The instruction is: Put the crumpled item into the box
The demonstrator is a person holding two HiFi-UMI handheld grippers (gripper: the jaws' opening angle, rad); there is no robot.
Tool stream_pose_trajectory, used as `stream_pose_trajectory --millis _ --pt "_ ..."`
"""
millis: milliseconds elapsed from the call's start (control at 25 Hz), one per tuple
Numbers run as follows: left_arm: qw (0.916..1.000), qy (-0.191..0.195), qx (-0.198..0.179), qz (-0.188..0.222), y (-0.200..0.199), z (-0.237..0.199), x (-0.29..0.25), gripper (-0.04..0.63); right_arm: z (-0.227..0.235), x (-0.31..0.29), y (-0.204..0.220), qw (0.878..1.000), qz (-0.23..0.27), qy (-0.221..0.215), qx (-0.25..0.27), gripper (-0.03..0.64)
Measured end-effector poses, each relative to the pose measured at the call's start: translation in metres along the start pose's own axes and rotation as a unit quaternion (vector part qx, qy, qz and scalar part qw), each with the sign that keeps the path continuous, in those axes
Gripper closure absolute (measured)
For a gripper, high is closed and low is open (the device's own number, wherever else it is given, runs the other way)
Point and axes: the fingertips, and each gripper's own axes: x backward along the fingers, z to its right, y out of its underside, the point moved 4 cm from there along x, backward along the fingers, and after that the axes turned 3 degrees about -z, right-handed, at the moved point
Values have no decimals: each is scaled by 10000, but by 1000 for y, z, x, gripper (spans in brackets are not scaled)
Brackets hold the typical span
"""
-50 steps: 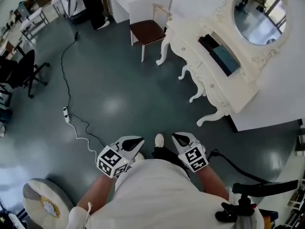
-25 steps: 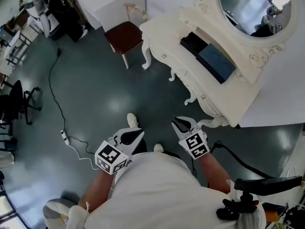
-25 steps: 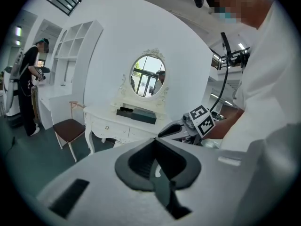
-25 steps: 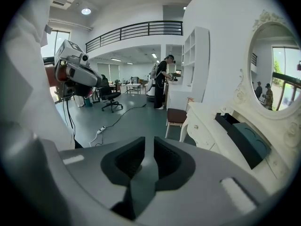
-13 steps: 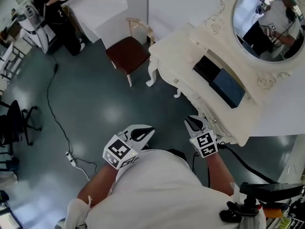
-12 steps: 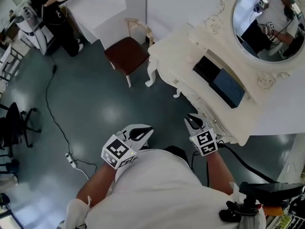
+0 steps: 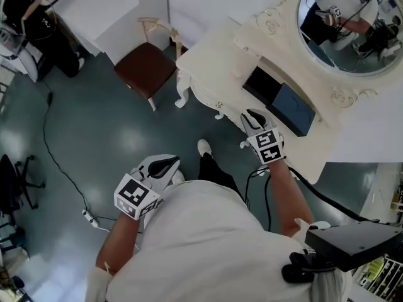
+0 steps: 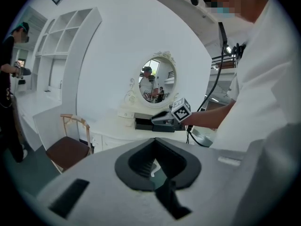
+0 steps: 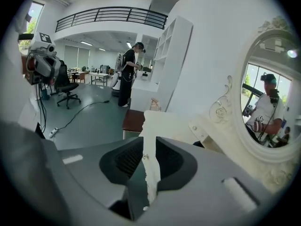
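Note:
My right gripper (image 7: 254, 114) hangs over the front edge of the white dresser (image 7: 208, 55), just short of the open black box (image 7: 263, 83) with its dark blue lid (image 7: 291, 109). In the right gripper view a thin crumpled white item (image 9: 150, 171) stands upright between the jaws of the right gripper (image 9: 149, 161). The pads still hold it while the jaws are opening. My left gripper (image 7: 170, 163) is low at the left over the floor, shut with nothing in it. The left gripper view shows the box (image 8: 143, 123) and the right gripper (image 8: 162, 121) far ahead.
An oval mirror (image 7: 346, 24) tops the dresser. A chair with a brown seat (image 7: 141, 65) stands at the dresser's left end. A cable (image 7: 53, 162) with a power strip (image 7: 89, 218) runs across the grey floor. Another person (image 7: 31, 21) stands at the far left.
The person has walked up to the dresser. The right gripper has risen from floor level to the dresser's front edge by the box. The left gripper has dropped back to the left.

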Motion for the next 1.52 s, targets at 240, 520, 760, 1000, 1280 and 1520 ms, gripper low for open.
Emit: stream_pose_trajectory --millis 240,520,760,1000,1280,1520 --pt "9988 -416 227 146 -35 -31 -31 592 81 -73 -9 9976 -297 74 621 500" --pt "9962 -760 389 156 -76 -65 -74 593 138 -162 -6 9917 -763 -257 1006 457" --pt "9925 -1075 576 87 -95 -82 -102 594 152 -218 3 9829 -1127 -653 1299 416" --pt "9887 -1303 739 55 -104 -95 -116 592 159 -257 12 9729 -1631 -759 1451 410" --pt "9850 -1493 862 35 -106 -102 -124 592 164 -274 13 9664 -1851 -756 1613 447" --pt "9864 -1420 826 7 -112 -105 -136 592 168 -265 1 9732 -1539 -763 1529 476"
